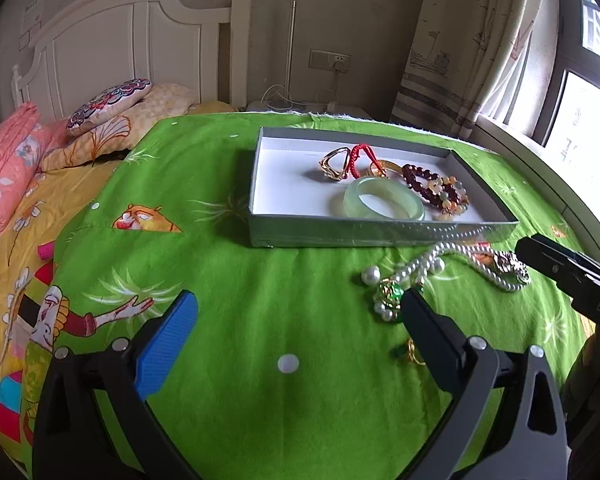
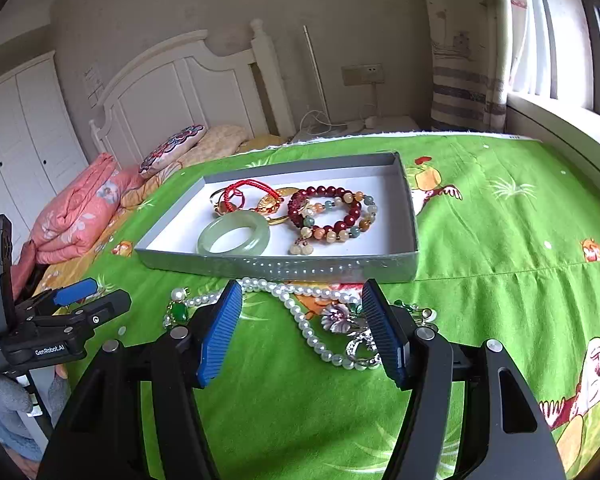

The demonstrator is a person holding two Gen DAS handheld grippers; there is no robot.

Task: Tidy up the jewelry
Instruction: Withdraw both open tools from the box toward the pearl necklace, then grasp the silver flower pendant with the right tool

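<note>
Pearl necklace (image 2: 300, 320): lies loose in a loop on the green printed cloth (image 2: 500, 280), just in front of the tray's near wall and outside it.
Handling of the necklace: probably light and limp, with smooth round beads that could slip between flat pads; it should sag and swing when lifted. A pinch across a doubled run of beads looks safer than one on a single pearl.
Flower brooch (image 2: 338, 316): rests against the strand, touching or tangled with it, I cannot tell which; it may drag along when the strand rises.
Green pendant (image 1: 388, 292): lies beside the pearls with small pearl drops; likely delicate, best taken by its metal body.
Gold ring with green stone (image 1: 412, 354): sits on the cloth close to the left gripper's right finger, partly hidden.
Tray (image 2: 410, 208): shallow grey cardboard box already holding a jade bangle (image 2: 234, 236), red and mixed bead bracelets (image 2: 332, 212), a red cord (image 2: 240, 192) and gold pieces.
Jade bangle handling: likely rigid, heavy, slick and breakable.
Right gripper (image 2: 300, 332): jaws partly spread, straddling the strand and brooch from above; pads press on nothing, so it grasps nothing.
Left gripper (image 1: 296, 328): spread to its widest, empty, over bare cloth left of the pendant.
</note>
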